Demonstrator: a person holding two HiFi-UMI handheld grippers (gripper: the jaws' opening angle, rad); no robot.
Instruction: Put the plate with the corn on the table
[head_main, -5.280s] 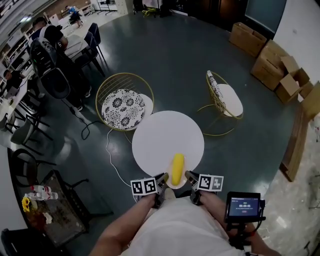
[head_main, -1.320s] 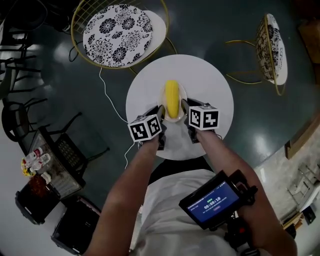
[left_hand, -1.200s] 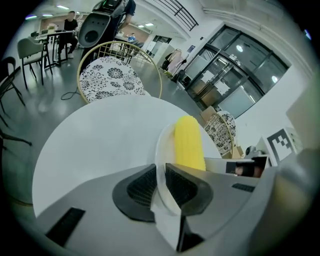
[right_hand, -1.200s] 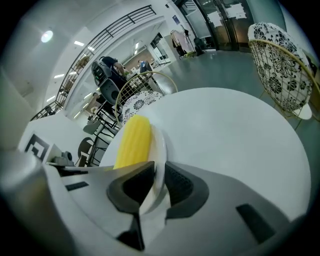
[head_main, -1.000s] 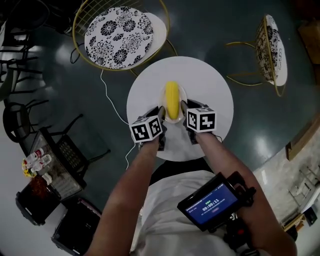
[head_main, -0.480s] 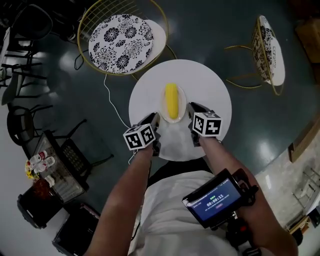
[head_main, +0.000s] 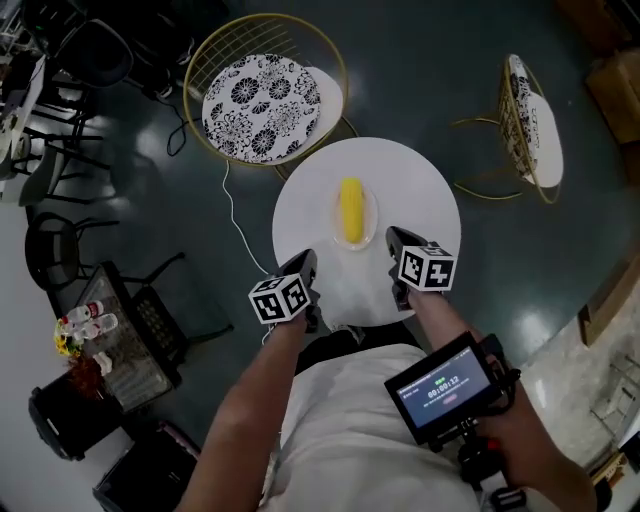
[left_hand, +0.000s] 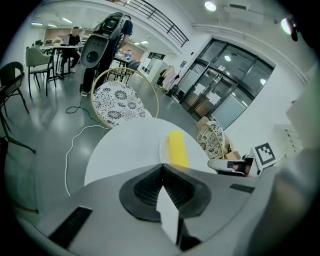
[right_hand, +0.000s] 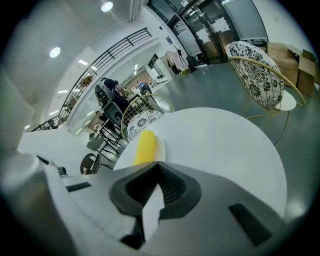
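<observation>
White round table (head_main: 425, 195) bears one plate (head_main: 372, 216), one corn cob (head_main: 350, 208); nearer, left gripper (head_main: 308, 262) and right gripper (head_main: 394, 240) both closed, empty; two chairs (head_main: 262, 90) beyond.

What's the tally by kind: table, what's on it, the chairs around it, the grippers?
round white table: 1
plate: 1
corn cob: 1
gold wire chairs with floral cushions: 2
grippers, both shut and empty: 2 (left gripper, right gripper)
Total: 7
</observation>
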